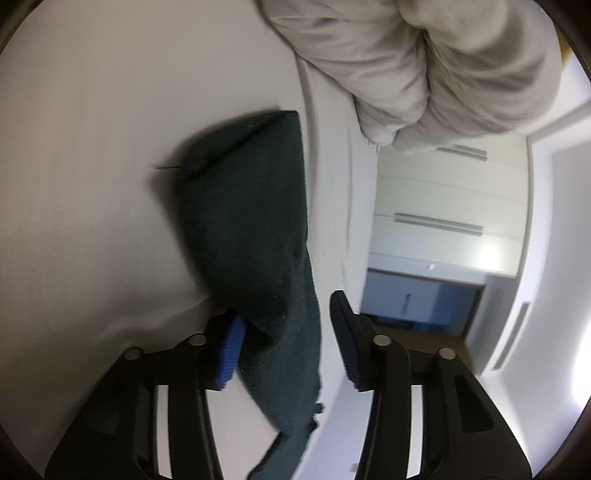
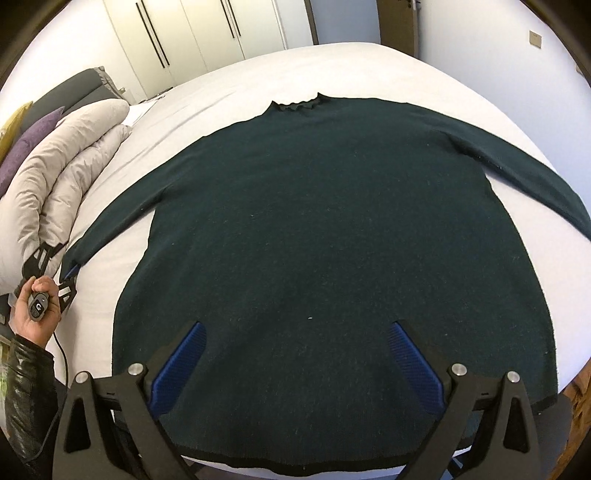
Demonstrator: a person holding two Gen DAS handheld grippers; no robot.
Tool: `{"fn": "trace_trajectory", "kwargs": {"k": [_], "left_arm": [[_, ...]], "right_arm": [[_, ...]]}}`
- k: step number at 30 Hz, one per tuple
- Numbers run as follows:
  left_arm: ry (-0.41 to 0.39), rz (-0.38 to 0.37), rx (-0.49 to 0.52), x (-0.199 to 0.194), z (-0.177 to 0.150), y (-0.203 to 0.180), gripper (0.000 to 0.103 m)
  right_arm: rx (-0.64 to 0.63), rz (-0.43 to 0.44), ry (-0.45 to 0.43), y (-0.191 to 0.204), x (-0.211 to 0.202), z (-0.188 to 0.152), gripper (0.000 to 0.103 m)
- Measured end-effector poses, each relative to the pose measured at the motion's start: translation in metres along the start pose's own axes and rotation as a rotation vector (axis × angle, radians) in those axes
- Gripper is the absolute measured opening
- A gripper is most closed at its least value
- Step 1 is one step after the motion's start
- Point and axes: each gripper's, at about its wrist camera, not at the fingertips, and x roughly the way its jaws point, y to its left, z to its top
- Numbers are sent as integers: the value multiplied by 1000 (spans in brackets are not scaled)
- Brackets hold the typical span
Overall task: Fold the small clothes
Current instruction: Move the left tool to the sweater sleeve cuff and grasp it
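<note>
Sweater (image 2: 325, 221): dark green knit, spread flat, taking up most of the white bed (image 2: 424, 74); both sleeves out to the sides, which is probably the laid-out start for folding.
Long axis: runs from the hem at the bed's near edge to the collar (image 2: 295, 103), which points toward the far edge and the wardrobe doors (image 2: 177, 33).
Left sleeve (image 2: 110, 221): slants outward toward the bed's left edge, its cuff lying just beside the bunched beige duvet (image 2: 62, 173).
Left claw (image 1: 284, 332): fingers spread, the cuff end of the sleeve passing between them and lying against the blue pad (image 1: 231, 350); not clenched on it. Judged to be lined up to pinch the cuff so the sleeve can be carried across the body.
Left hand (image 2: 35, 306): grips the tool's handle at the bed's left edge.
Right claw (image 2: 299, 350): released, fingers wide apart, hovering over the hem region near the bed's near edge; holds nothing and seems parked clear of the sleeve work.
Right sleeve (image 2: 517, 170): extended toward the bed's right edge, untouched.
</note>
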Motion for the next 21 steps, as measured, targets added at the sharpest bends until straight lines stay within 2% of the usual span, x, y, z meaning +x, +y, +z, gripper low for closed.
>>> {"fn": "trace_trajectory", "kwargs": {"k": [1,3,5,8,10,12,13,16,18,19,21], "left_arm": [[-5,-18,-18,-4,-1,5,42],[-42,-9,-47,-17,-6,8,42],[-114,52,-43,-31,-14,10,42],[-113,145,-3,-28,-21,-2,44],[-109,191,36,-24,-27,-7,49],[-135,182,35,-20,-29,-8,59],[-141,171,32,-18,-30,-8,61],[-146,148,24,-6,-22,-14,63],[-139,97,11,-1,-18,-14,62],[-134,78,4,2,-14,-15,60],[-108,59,-14,3,-11,-10,27]], "right_arm": [[6,4,2,-1,1,0,102],[11,8,5,-1,3,1,102],[11,5,5,-1,5,2,102],[14,15,11,1,8,3,102],[8,16,7,3,8,3,102],[5,21,8,4,9,3,102],[6,24,9,5,10,3,102],[-1,31,4,6,9,3,102],[-1,34,-8,6,7,4,102],[2,36,-13,5,7,5,102],[8,41,-18,4,6,5,102]]}}
